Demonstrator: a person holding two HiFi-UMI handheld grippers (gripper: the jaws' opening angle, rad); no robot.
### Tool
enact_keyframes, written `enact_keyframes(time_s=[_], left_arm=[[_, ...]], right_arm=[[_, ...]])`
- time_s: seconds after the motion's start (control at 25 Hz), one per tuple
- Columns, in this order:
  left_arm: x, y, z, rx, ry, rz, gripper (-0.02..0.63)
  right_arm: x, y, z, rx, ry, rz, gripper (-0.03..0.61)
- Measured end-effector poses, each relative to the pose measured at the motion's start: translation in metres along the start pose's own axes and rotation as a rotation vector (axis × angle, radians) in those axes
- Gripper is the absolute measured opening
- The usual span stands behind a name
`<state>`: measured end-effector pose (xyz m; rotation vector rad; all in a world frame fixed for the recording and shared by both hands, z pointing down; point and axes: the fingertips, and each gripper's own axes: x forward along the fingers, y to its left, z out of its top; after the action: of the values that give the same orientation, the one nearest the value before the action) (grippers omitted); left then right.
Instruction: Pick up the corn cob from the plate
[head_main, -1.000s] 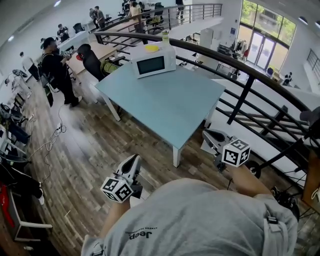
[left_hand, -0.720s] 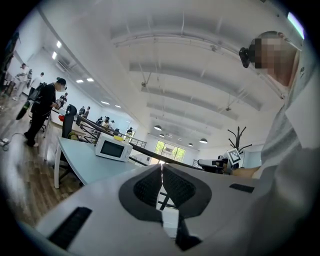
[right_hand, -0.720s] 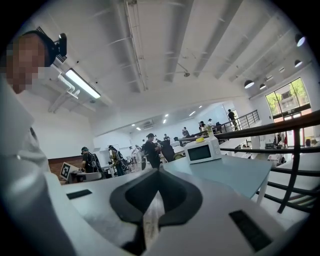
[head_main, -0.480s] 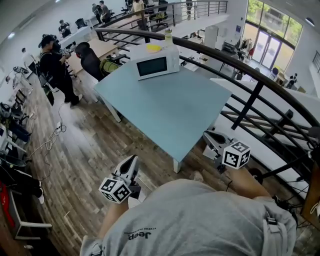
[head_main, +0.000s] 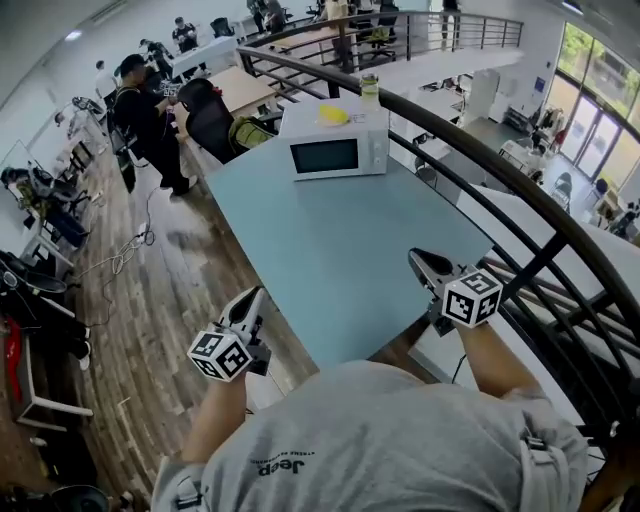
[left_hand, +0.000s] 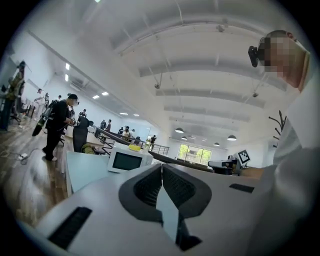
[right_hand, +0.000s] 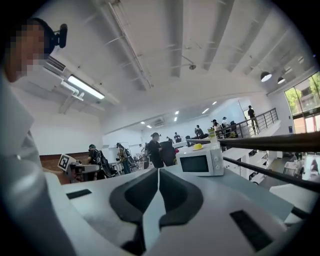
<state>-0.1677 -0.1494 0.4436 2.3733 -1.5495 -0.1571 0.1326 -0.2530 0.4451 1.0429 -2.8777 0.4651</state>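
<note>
Head view, looking steeply down: a person (head_main: 380, 440) in a grey shirt stands at the near end of a pale blue table (head_main: 330, 240), a gripper in each hand. The left gripper (head_main: 254, 298), at 8 o'clock from the table's middle, hangs over the wooden floor (head_main: 150, 300) just off the table's left edge. The right gripper (head_main: 420, 260), at 4 o'clock, is above the table's near right corner. Both are empty: each gripper's own view shows its jaws pressed together with nothing between them. At 12 o'clock, on the table's far end, sits a white microwave (head_main: 335, 152). On its top lies a small yellow shape, probably the cob (head_main: 334, 115), with a bottle (head_main: 370, 88) just beside it at 2 o'clock. Both grippers are well apart from it. A dark railing (head_main: 520, 190) curves past the table's right side, and other people (head_main: 148, 110) stand at 10 o'clock.
</note>
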Motion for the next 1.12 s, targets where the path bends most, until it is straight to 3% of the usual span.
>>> enact_keyframes(time_s=[0.28,0.68,0.88,1.12], left_arm=[[0.108,0.032,0.057,0.099,0.001,0.018,0.023],[0.237,0.144,0.134,0.169,0.004,-0.065,0.024],[0.297,0.182,0.139,0.210,0.018,-0.078,0.023],[0.356,0.223,0.130,0.189,0.039,-0.075,0.023]], right_arm=[[0.097,-0.089,0.079,-0.063,-0.006,0.020,0.048],[0.268,-0.137,0.158,-0.226,0.085,-0.056,0.112],[0.347,-0.171,0.175,-0.269,0.146,-0.074,0.134],[0.436,-0.219,0.175,-0.257,0.240,-0.091,0.177]])
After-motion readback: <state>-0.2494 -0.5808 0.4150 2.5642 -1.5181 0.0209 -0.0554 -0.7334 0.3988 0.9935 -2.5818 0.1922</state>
